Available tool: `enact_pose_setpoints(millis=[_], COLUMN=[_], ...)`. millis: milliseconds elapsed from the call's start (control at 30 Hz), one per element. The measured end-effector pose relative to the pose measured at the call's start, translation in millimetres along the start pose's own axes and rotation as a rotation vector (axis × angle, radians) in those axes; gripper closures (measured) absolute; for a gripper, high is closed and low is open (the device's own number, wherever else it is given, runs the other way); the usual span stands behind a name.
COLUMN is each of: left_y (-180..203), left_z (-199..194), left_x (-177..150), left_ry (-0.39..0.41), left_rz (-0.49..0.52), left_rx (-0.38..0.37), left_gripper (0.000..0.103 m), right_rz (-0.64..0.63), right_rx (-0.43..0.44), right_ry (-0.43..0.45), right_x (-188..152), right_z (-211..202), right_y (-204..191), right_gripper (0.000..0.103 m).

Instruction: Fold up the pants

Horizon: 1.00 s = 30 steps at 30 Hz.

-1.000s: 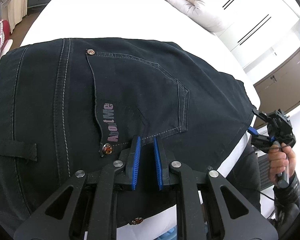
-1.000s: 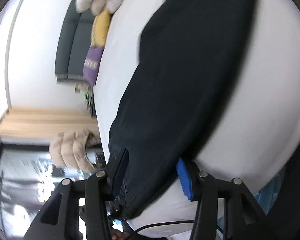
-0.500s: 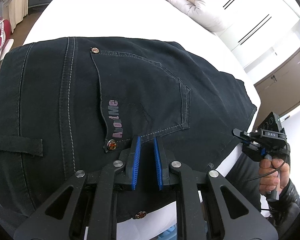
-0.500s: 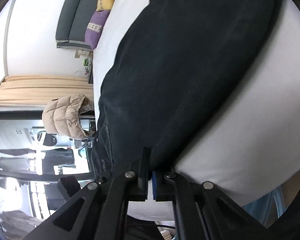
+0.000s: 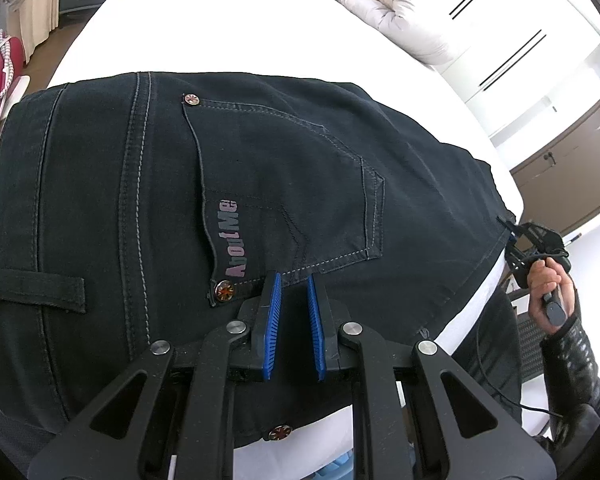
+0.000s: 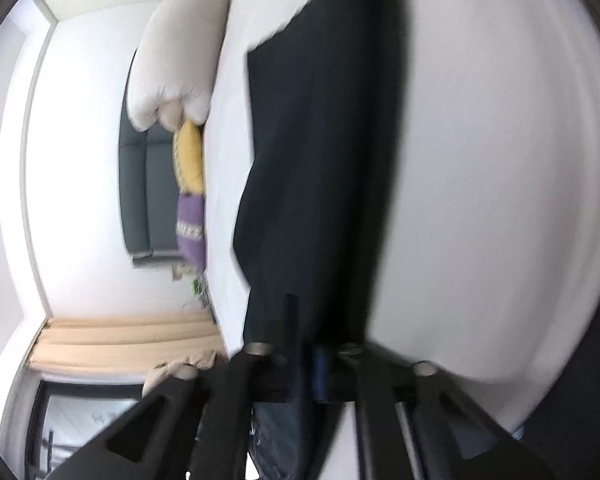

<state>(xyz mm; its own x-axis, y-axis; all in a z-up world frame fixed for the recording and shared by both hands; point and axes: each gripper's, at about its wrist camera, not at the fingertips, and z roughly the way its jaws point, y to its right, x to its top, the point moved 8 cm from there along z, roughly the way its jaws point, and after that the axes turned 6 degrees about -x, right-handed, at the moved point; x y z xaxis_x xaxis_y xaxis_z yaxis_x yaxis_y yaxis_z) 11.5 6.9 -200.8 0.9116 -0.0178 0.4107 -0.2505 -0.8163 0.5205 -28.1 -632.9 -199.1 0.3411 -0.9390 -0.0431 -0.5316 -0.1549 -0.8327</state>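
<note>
Dark pants (image 5: pixel 260 184) lie across the bed (image 5: pixel 228 28), waistband at its near edge; only the left view reads the pocket print "AboutMe" (image 5: pixel 233 240). Left gripper (image 5: pixel 294 280) hovers there, jaws slightly parted, empty. Right gripper (image 6: pixel 305 350) is clenched on the pants' edge, blurred in its own view.

Bright daylight; right wrist view motion-blurred

Matt dark denim pants (image 5: pixel 148 184) with shiny metal rivets (image 5: pixel 224 291) lie on seemingly smooth white bedsheet (image 5: pixel 220 32).
</note>
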Motion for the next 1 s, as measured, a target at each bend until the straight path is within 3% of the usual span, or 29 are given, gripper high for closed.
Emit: enact_pose_setpoints(millis=[233,300,367,433,500,533,700,800,867,933,1000], left_y=[3,4,4,5,5,5,5,4,3,2,2], left_z=[3,3,3,3,4,4,4,4,3,3,3], left_x=[3,3,4,4,4,3,4,3,2,1,1], left_ry=[-0.011,-0.012,-0.011,-0.009,-0.009,-0.009,-0.008,-0.005,0.002,0.012,0.02], left_rz=[0.004,0.004,0.003,0.002,0.002,0.002,0.001,0.003,0.001,-0.005,-0.004], left_rx=[0.014,0.015,0.016,0.02,0.021,0.021,0.018,0.014,0.007,0.002,0.006], left_gripper=[0.089,0.089,0.089,0.089,0.089,0.089,0.089,0.089,0.089,0.089,0.089], right_rz=[-0.029,-0.028,-0.007,0.016,0.047,0.057,0.078,0.01,-0.021,-0.079,-0.214], right_rx=[0.017,0.02,0.024,0.023,0.024,0.005,0.026,-0.036,-0.135,-0.173,-0.129], right_ry=[0.017,0.024,0.073,0.134,0.155,0.159,0.168,0.21,0.29,0.348,0.257], right_x=[6,13,30,51,69,73,77,82,84,77,54], right_z=[-5,-5,-14,-23,-28,-29,-32,-57,-82,-97,-88], right_y=[12,7,6,7,12,17,31,31,27,9,-31], right_gripper=[0.102,0.098,0.087,0.085,0.091,0.101,0.103,0.097,0.072,0.072,0.082])
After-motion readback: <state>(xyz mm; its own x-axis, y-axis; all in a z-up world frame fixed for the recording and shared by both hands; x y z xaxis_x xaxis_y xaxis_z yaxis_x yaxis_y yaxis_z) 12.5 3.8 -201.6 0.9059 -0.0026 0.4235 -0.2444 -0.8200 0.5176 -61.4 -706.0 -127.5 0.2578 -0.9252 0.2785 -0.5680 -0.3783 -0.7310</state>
